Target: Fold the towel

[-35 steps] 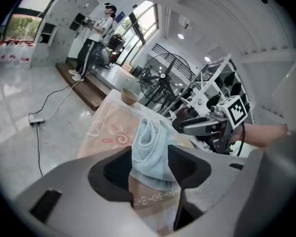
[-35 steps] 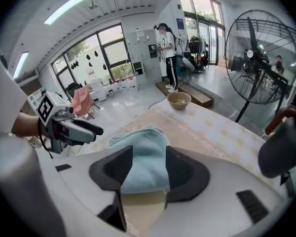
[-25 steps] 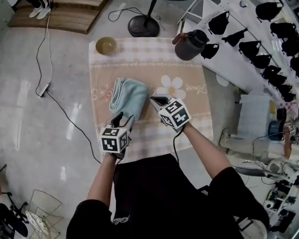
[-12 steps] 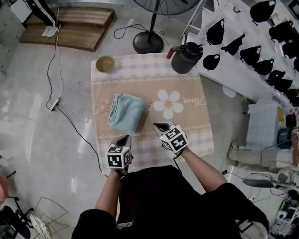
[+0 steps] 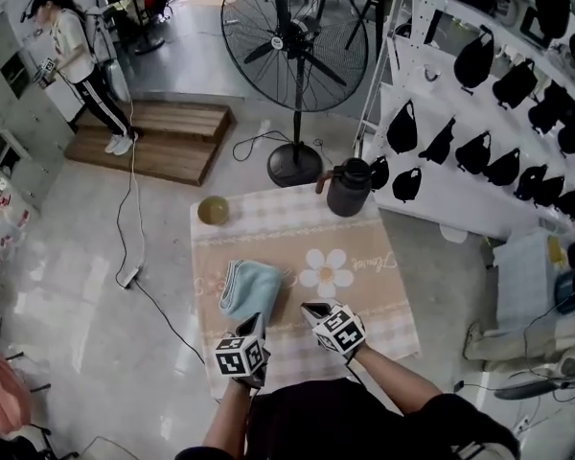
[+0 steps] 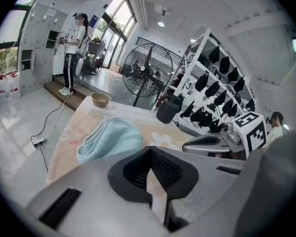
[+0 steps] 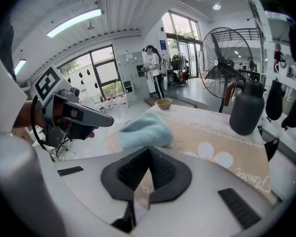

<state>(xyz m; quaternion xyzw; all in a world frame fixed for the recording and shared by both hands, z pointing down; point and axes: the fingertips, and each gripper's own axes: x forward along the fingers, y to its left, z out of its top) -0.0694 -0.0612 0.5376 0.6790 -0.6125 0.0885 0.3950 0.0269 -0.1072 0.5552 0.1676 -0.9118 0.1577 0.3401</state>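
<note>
The light blue towel lies folded into a small bundle on the left part of the table, which is covered by a beige flowered cloth. It also shows in the left gripper view and the right gripper view. My left gripper hangs just in front of the towel's near edge, shut and with nothing in it, apart from the towel. My right gripper is to the towel's right, shut and holding nothing. Each gripper sees the other: the right one and the left one.
A small wooden bowl sits at the table's far left corner, a dark jug at the far middle. A standing fan is behind the table, a rack of black items to the right. A cable runs on the floor at left, and a person stands far back.
My left gripper let go of the towel, shut and rose back toward me. The right gripper drew away to the right. The head view has tilted up to show more of the room.
</note>
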